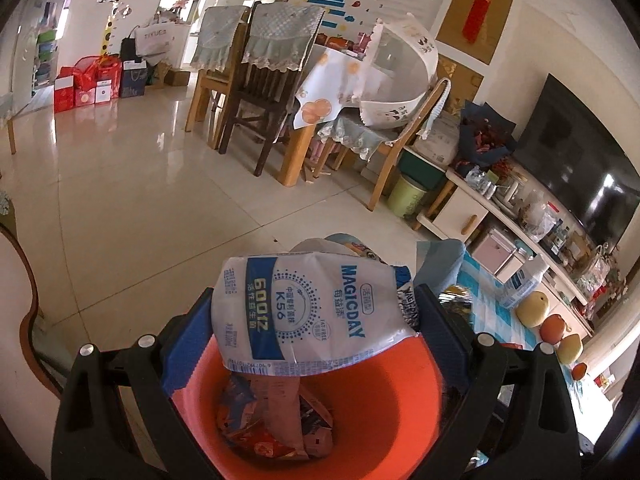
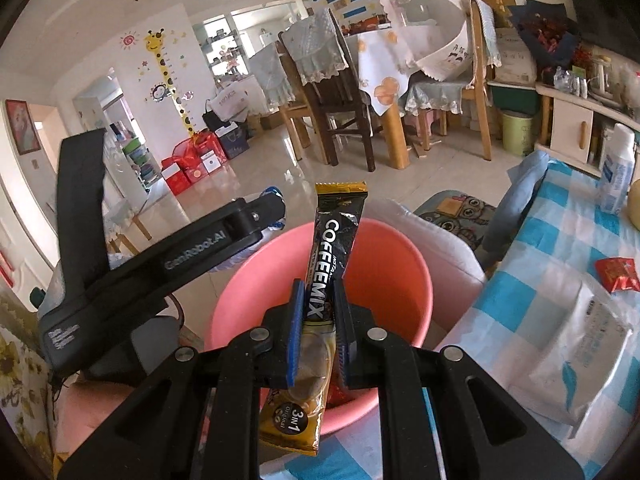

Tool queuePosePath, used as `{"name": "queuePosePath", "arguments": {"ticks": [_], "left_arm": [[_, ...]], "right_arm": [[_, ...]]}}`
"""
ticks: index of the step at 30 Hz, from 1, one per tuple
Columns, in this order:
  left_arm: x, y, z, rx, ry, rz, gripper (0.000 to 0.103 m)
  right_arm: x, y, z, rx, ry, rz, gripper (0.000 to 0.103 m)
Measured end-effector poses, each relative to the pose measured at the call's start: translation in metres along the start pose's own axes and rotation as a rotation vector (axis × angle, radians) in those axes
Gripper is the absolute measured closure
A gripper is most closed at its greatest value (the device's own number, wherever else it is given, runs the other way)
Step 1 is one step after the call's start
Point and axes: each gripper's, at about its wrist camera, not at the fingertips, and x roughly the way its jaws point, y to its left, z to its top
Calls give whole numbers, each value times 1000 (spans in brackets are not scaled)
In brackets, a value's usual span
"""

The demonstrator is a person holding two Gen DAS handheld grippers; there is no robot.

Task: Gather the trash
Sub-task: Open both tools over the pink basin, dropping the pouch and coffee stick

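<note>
An orange-pink plastic bucket (image 1: 384,400) sits below both grippers, with several crumpled wrappers (image 1: 272,420) at its bottom. My left gripper (image 1: 316,292) is shut on a white and blue MAGICDAY pouch (image 1: 304,308), held flat across its wide-set fingers just above the bucket mouth. In the right wrist view my right gripper (image 2: 319,282) is shut on a black and gold Coffeemix sachet (image 2: 336,232), which stands upright over the bucket's rim (image 2: 400,248). The black body of the left gripper (image 2: 192,256) reaches in from the left beside it.
A table with a blue checked cloth (image 2: 540,240) lies to the right, bearing a white pouch (image 2: 580,340), a red wrapper (image 2: 616,274), a white bottle (image 2: 618,172) and fruit (image 1: 532,308). Dining chairs (image 1: 260,92), a green bin (image 1: 408,196) and glossy floor tiles lie beyond.
</note>
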Motion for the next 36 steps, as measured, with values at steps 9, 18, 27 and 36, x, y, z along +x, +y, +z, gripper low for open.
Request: {"name": "queuePosePath", "arguments": {"ticks": [9,18,27,36], "left_arm": [[20,2,-3,-2,82,77,7],[12,4,-3,-23,41,83,7],[29,-16,-13,141,108,163,7],[25,-25,-13,131,92,109,7]], "right_arm": [[-6,-23,-12,68,-40,-50,38],[-40,-38,-29,68,-72,-148,16],[-51,-53,-44,100,-47,-163,14],[-66,-68,-54,147,-58,-196,14]]}}
